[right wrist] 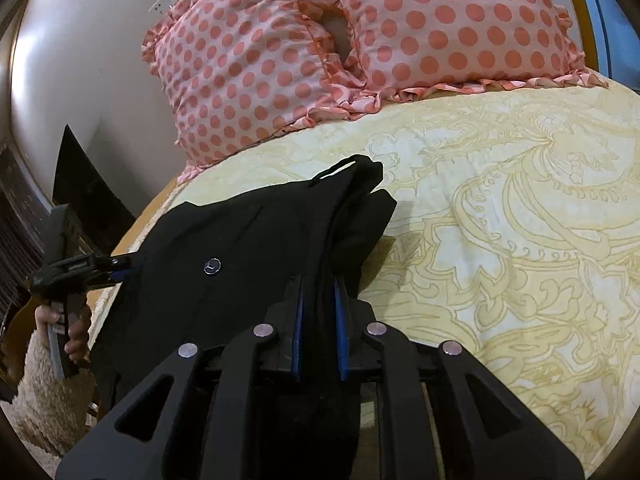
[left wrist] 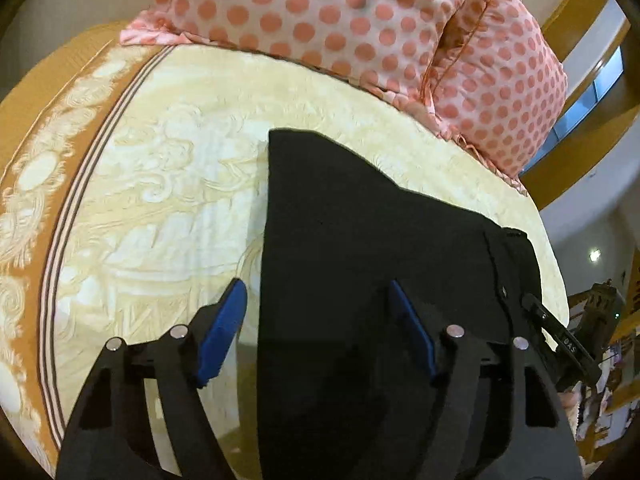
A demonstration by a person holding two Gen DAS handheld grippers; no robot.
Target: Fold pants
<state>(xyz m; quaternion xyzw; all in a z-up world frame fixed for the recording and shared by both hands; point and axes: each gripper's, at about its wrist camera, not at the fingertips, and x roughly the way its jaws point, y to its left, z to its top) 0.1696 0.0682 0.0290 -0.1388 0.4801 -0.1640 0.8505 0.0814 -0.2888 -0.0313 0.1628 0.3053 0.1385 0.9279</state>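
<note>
Pants [right wrist: 248, 240] bunch between right claw [right wrist: 318, 312]; left claw [left wrist: 316, 320] straddles them.

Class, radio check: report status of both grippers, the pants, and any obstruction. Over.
Left gripper open, straddling the pants' edge. Right gripper shut on pants at the waistband end. Pants flat on the bed, near the pillows. Nothing in the way.

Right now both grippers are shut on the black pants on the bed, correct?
Not quite: only the right gripper is shut on the black pants. The left wrist view shows the left gripper open, its fingers wide apart over the cloth. The pants are on the bed.
</note>
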